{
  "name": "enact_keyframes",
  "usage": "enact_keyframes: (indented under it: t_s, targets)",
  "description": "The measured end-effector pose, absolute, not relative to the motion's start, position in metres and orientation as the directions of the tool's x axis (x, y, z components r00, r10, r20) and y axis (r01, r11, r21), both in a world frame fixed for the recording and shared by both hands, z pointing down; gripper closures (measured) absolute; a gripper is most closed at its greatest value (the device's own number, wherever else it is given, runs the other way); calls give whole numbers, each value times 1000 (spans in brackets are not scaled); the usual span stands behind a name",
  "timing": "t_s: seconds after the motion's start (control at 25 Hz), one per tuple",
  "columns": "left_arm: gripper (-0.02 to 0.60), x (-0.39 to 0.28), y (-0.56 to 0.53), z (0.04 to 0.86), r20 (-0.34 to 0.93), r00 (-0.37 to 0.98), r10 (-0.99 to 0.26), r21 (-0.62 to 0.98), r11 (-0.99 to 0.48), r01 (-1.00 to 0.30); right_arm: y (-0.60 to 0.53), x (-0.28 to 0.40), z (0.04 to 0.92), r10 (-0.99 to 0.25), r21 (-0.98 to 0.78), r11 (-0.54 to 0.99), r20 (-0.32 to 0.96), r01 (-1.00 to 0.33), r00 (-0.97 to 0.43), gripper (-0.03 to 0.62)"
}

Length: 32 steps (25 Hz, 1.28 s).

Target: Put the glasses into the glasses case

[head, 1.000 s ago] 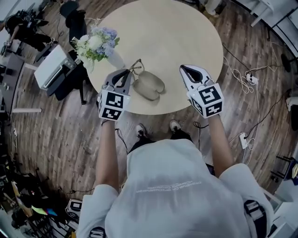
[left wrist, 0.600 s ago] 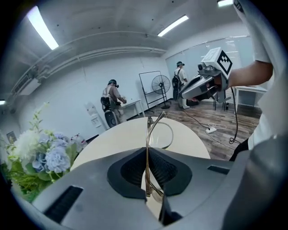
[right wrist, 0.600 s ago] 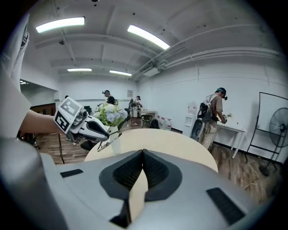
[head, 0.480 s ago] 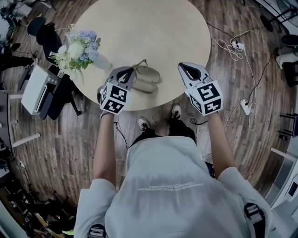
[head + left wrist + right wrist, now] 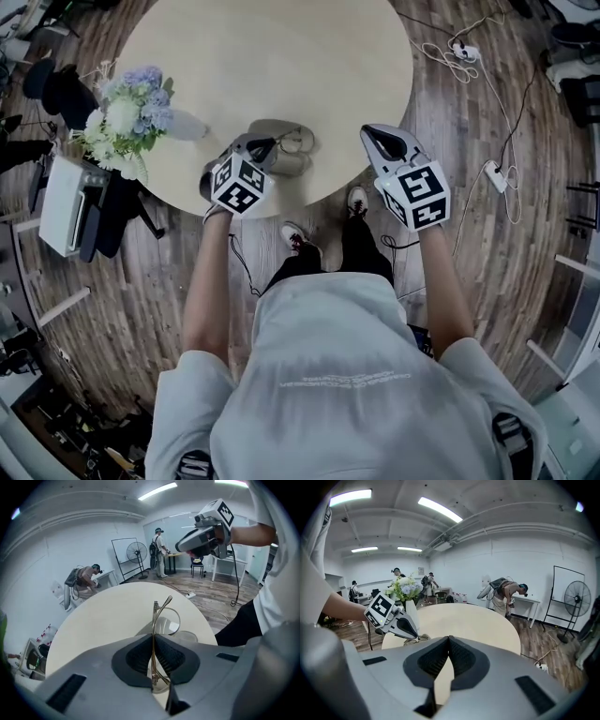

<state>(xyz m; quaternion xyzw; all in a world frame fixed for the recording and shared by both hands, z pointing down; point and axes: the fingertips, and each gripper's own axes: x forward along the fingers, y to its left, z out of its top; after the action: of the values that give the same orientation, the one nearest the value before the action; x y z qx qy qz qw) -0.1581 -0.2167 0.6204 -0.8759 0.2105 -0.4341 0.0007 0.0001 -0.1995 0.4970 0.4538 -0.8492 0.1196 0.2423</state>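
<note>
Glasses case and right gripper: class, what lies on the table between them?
Nothing. The head view shows bare table between the glasses case and the right gripper; the glasses are pinched in the left gripper.

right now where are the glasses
Head view, left of centre: the glasses are clamped in the left gripper's jaws, right at the glasses case near the round table's near edge.

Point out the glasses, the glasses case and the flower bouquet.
glasses (image 5: 168,619), left gripper view, on a lens
glasses case (image 5: 275,128), head view, on its far half
flower bouquet (image 5: 122,112), head view, on the white blooms
</note>
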Motion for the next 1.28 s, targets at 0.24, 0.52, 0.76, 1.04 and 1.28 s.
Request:
enact_keyframes:
  t_s: [0.24,0.52,0.76,1.04,1.28]
  targets:
    - [558,-151,-211,649,824,513,-241,-194,-970,-145,-187,-2,518,-707,-9,530,547,-848,-448,592]
    - [558,-154,-191,677,883,453,-125,-161,-986,41,-180,-8,533,-706,-34,492,569,-870,-421,592]
    - [558,-162,-184,683,902,418,-105,-165,-980,108,-178,-18,541,-689,-42,503,584,-864,-429,592]
    - [558,-166,-169,696,921,381,-81,-158,-972,175,-183,-30,542,-679,-38,522,586,-852,-442,592]
    - [557,-169,-161,711,929,357,-95,-163,-973,165,-182,-28,544,-673,-40,523,594,-851,-442,594]
